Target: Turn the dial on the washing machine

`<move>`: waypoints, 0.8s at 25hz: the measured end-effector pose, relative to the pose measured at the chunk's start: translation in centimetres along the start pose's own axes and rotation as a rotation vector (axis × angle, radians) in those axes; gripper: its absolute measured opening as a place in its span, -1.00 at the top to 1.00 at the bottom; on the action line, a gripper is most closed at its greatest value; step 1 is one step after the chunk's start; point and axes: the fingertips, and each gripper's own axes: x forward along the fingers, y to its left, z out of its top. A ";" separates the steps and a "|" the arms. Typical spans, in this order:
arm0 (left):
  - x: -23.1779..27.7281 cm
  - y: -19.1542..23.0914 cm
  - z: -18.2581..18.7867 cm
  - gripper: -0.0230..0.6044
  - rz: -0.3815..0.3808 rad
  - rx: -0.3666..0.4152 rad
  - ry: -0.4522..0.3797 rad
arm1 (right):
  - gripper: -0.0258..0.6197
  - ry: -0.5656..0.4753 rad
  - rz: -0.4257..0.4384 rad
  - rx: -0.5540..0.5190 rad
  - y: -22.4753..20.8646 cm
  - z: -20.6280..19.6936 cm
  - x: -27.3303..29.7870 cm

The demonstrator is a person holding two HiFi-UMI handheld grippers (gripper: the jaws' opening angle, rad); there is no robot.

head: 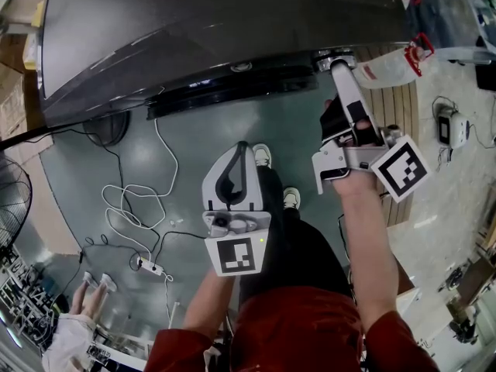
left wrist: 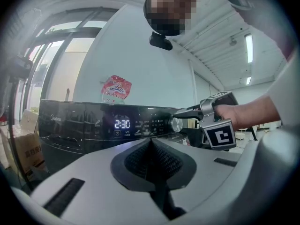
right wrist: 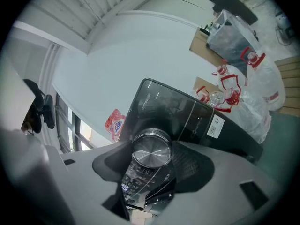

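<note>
- Brushed-metal dial [right wrist: 151,150] sits at the right end of the washing machine's [head: 194,29] dark control panel [left wrist: 84,123], on its near face.
- Right gripper [head: 338,62] is clamped on the dial, one jaw on each side of its rim. The dial fills the gap.
- The right gripper view shows the panel tilted well off level, so I judge the turn under way rather than finished. How far the dial has gone cannot be read.
- Display [left wrist: 122,123] is lit and reads 2:30.
- Left gripper [head: 235,178] hangs on the near side, well apart from the machine, jaws together with nothing between them.
- Left to do, by my estimate: complete the turn, then release.
- Floor [head: 201,138] is grey-green. A white cable [head: 124,187] and power strip [head: 149,266] lie at left.
- Slatted wooden boards [head: 399,107] and a plastic bag [head: 387,68] lie at right.
- Far wall [left wrist: 154,64] is pale, under a strip light [left wrist: 248,46].
</note>
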 end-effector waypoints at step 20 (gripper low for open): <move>0.1 -0.2 0.1 0.90 -0.004 0.005 -0.005 | 0.06 -0.070 0.122 0.380 -1.0 -0.2 -0.1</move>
